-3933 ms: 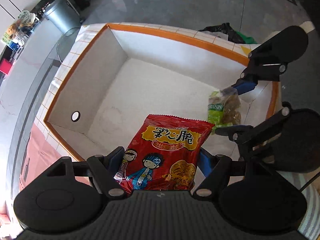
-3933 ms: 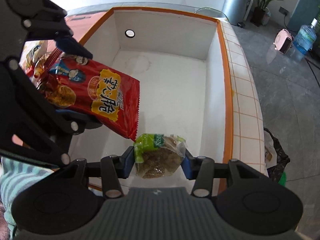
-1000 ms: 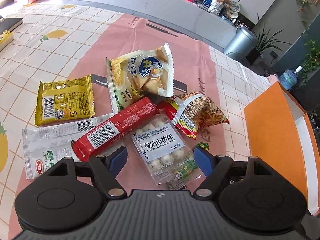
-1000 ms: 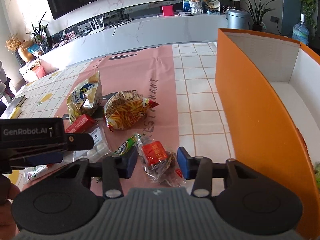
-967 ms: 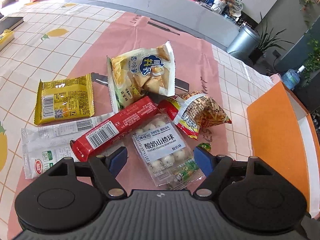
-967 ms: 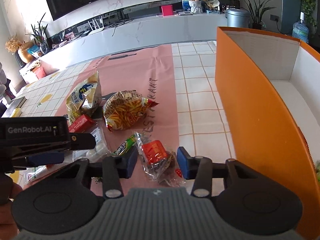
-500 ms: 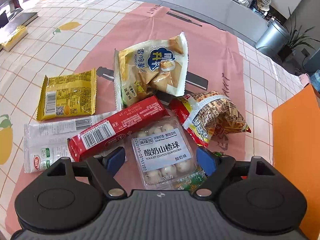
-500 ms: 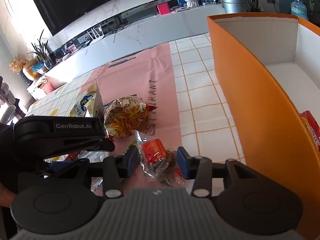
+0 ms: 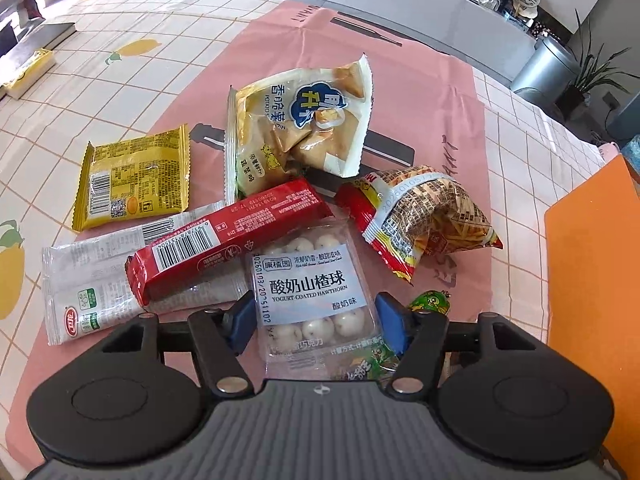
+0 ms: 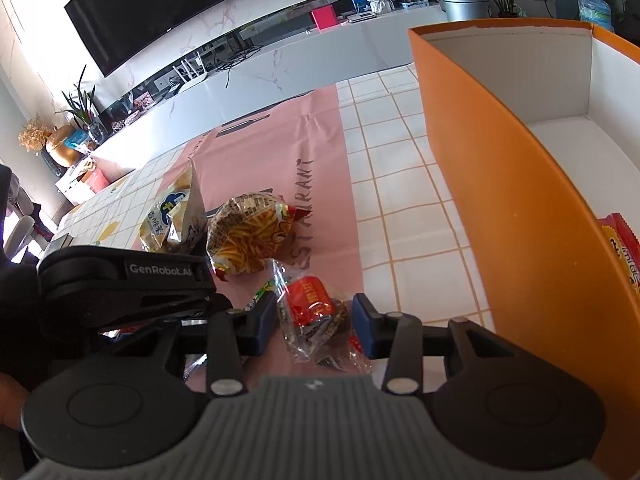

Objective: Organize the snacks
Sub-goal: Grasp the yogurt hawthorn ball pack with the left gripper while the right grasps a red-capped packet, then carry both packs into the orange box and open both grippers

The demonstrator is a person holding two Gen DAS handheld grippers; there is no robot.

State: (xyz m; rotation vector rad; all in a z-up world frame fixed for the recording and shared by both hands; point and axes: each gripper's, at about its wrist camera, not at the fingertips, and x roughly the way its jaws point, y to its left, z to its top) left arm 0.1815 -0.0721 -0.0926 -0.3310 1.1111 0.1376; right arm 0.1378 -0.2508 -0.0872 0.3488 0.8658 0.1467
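Snacks lie in a pile on a pink cloth. My left gripper (image 9: 314, 320) is open, its fingers on either side of a clear tray of yogurt-coated hawthorn balls (image 9: 312, 284). My right gripper (image 10: 314, 324) is open around a clear packet with a red label (image 10: 310, 304). The orange box (image 10: 500, 200) stands to the right, with a red chip bag (image 10: 624, 248) inside it. The left gripper body (image 10: 124, 284) shows in the right wrist view.
Around the tray lie a red bar (image 9: 228, 240), a white sachet (image 9: 92, 280), a yellow packet (image 9: 134, 182), a potato chip bag (image 9: 298, 128), a fries bag (image 9: 424, 216) and a green candy (image 9: 430, 302). The box wall (image 9: 596, 300) is at the right.
Both grippers left the box, where they held snacks, and came over the pile. In the last second both have lowered and closed in on the tray and the red-label packet.
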